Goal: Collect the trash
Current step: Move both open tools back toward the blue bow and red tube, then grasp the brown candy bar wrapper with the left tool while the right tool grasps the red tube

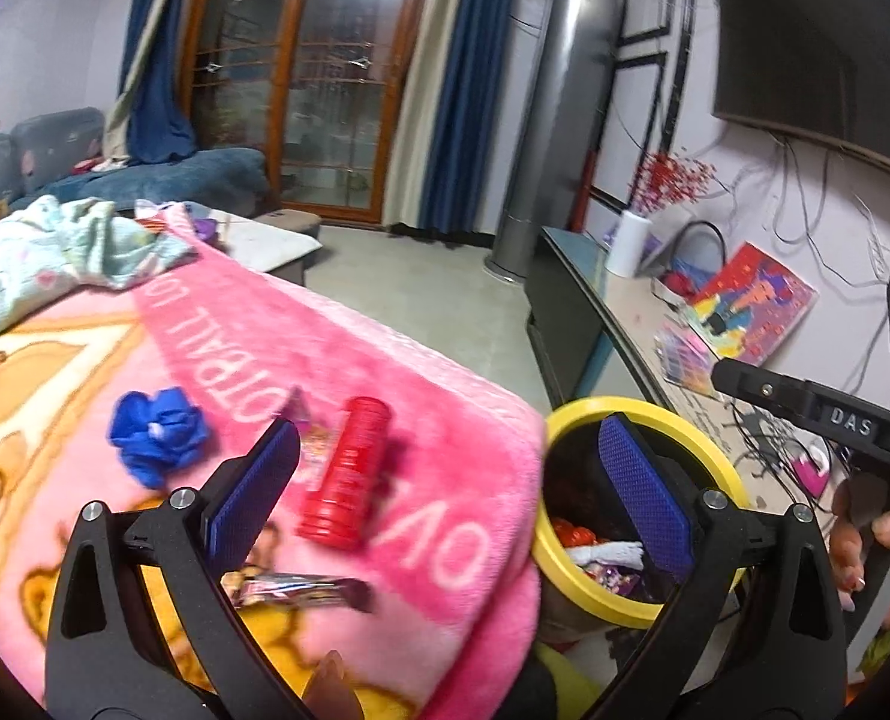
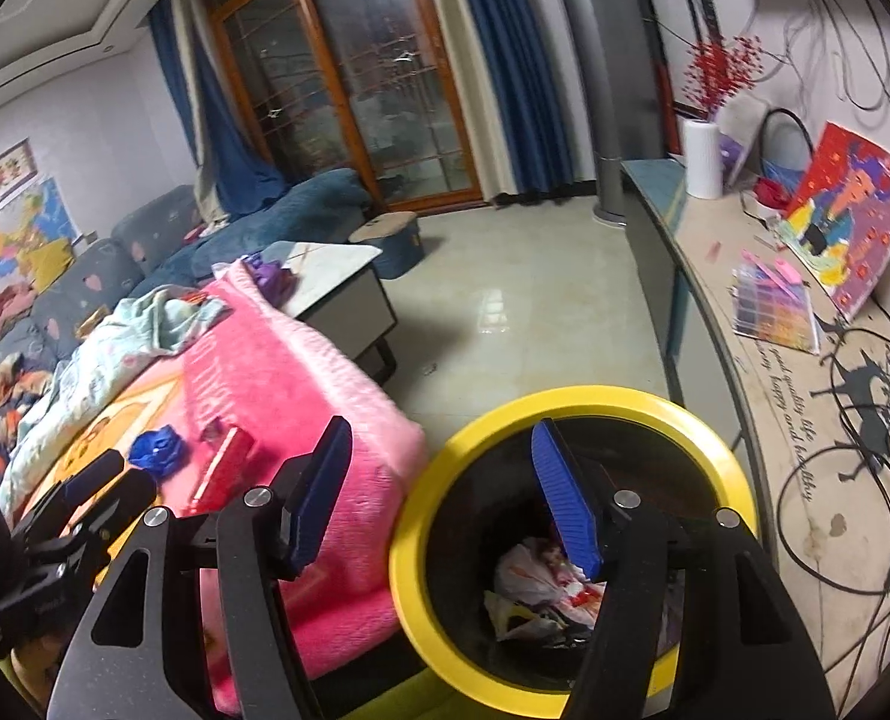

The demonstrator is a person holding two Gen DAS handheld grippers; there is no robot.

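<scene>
Left gripper (image 1: 457, 480): jaws stood spread as wide as they go, nothing between the blue pads; it hung over the edge of the pink blanket, one finger above the blanket, the other above the bin mouth.
Right gripper (image 2: 451, 492): jaws stood parted and released, holding nothing; the right finger hung over the bin opening, the left over the blanket's edge. A hand (image 1: 877, 546) gripped its handle at the right rim of the left wrist view.
Bin (image 2: 565, 405): black, with a yellow ring around its mouth, standing on the floor just beside the blanket-covered surface; it already held crumpled wrappers (image 2: 535, 582), white, red and purple.
Pink blanket (image 1: 385, 348): draped over a low surface, printed with white letters and a cartoon figure.
Red tube (image 1: 346, 471): a ribbed red cylinder lying on its side on the blanket, near the left gripper's left finger, not touched.
Blue crumpled piece (image 1: 157, 435): lying on the blanket, to the left of the red tube and apart from it.
Dark wrapper (image 1: 307, 591): a long flat wrapper on the blanket, close to the camera, partly behind the left finger.
Small wrapper (image 1: 313, 444): a pale pinkish scrap between the left finger and the red tube; too blurred to tell more.
Counter (image 2: 763, 372): along the right wall, carrying cables, a colourful picture and a white roll.
</scene>
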